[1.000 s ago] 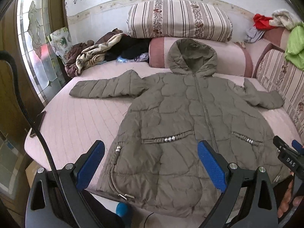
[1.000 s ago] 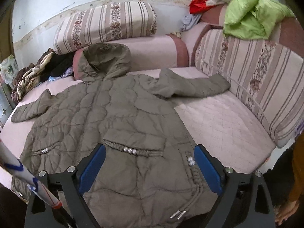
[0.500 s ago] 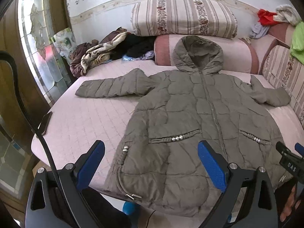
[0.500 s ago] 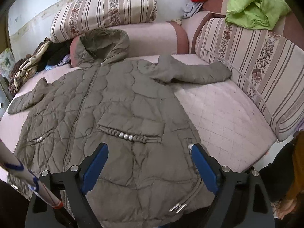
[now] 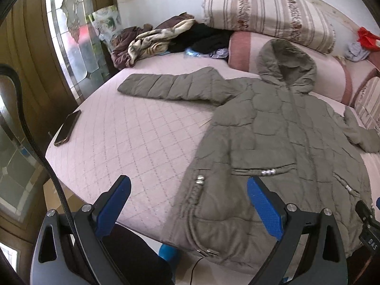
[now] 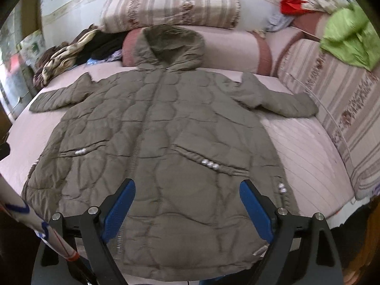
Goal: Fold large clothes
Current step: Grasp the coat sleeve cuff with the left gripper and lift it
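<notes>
An olive quilted hooded coat [image 5: 273, 142] lies flat, front up, on a pink quilted bed [image 5: 133, 142], sleeves spread out to both sides and hood against a pink bolster. It also fills the right wrist view [image 6: 166, 137]. My left gripper [image 5: 188, 197] is open and empty above the coat's lower left hem corner. My right gripper [image 6: 187, 197] is open and empty above the middle of the coat's hem.
A phone [image 5: 67, 127] lies at the bed's left edge. A clothes heap [image 5: 166, 38] sits at the back left. Striped cushions [image 6: 171, 4] line the back wall and a striped backrest [image 6: 344, 109] with a green garment [image 6: 349, 42] stands on the right.
The left gripper has swung left, toward the coat's left hem and left sleeve. The right gripper has swung left, centring on the coat's zip. Both stayed open.
</notes>
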The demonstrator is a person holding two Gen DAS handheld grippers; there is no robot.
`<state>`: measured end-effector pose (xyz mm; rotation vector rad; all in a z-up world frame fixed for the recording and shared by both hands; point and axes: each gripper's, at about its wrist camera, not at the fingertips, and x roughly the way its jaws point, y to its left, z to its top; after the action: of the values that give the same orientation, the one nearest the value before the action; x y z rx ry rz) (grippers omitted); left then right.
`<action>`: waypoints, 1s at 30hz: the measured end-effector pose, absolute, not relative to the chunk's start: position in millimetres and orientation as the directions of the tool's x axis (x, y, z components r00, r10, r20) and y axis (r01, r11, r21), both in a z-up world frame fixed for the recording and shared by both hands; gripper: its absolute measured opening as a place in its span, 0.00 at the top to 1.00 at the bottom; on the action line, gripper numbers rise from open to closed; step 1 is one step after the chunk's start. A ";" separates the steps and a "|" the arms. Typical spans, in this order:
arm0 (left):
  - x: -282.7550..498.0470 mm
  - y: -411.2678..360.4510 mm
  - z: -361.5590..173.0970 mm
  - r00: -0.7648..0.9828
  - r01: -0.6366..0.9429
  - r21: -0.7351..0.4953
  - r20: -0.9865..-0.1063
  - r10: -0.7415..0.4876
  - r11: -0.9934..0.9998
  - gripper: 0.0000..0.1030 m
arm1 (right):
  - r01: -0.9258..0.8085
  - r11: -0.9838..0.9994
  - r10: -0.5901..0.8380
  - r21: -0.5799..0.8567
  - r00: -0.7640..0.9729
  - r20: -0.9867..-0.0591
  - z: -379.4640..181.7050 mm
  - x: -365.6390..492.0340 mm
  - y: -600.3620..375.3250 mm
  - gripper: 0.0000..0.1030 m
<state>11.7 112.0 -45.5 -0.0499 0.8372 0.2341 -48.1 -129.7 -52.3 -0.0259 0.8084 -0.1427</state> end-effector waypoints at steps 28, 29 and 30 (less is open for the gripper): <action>190.5 302.9 -99.6 0.534 -0.425 -0.080 -0.827 0.178 0.902 0.15 | 0.075 0.991 -0.136 -0.114 0.607 -0.783 -72.0 17.8 -93.1 0.11; 203.5 316.3 -103.9 0.528 -0.442 -0.108 -0.834 0.161 0.890 0.15 | 0.084 0.990 -0.144 -0.116 0.601 -0.786 -74.1 20.3 -96.1 0.11; 215.8 328.1 -108.6 0.532 -0.456 -0.143 -0.835 0.141 0.879 0.19 | 0.093 0.989 -0.151 -0.118 0.594 -0.790 -75.6 22.8 -99.5 0.11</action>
<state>215.8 328.1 -108.6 -0.3668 0.9479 0.3651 22.8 -99.5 -75.6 -0.0669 0.9236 -0.1420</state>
